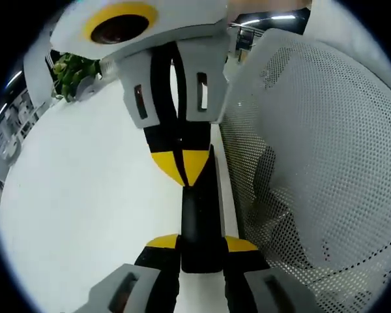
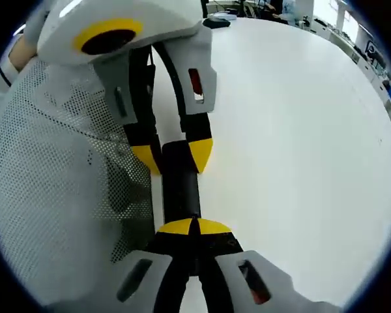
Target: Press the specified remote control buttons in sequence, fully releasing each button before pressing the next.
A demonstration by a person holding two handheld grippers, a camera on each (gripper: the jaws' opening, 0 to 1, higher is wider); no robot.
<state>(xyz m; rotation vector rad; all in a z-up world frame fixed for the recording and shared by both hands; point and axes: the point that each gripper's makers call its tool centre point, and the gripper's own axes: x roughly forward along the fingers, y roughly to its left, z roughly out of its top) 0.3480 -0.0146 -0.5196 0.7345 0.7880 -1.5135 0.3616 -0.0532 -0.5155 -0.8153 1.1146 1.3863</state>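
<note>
**Both tools on the black remote at the desk edge**

The white desk (image 1: 85,215) takes up most of what I see: it spreads out to the left of my left tool and to the right of my right tool. Next in size is a white mesh chair back (image 1: 326,163), close against the desk edge, on the right of the left tool (image 1: 202,257) and on the left of the right tool (image 2: 190,229).

In the left gripper view, my left tool has its yellow-tipped jaws parted wide enough to take the near end of the black remote (image 1: 199,225), which sits between them; I read it as gripped at that end. The remote runs straight ahead from the tool, along the desk edge. At its far end the right tool comes down from the top of the view, its yellow tips drawn together to a point on the remote.

In the right gripper view the picture is mirrored. My right tool's jaws are drawn fully together, yellow tips touching each other and resting on the near end of the remote. The remote extends forward to the left tool, whose tips sit either side of the far end.

I cannot make out any buttons on the remote. Smallest, far beyond the left tool, a green plant (image 1: 72,72) stands at the far desk edge.
</note>
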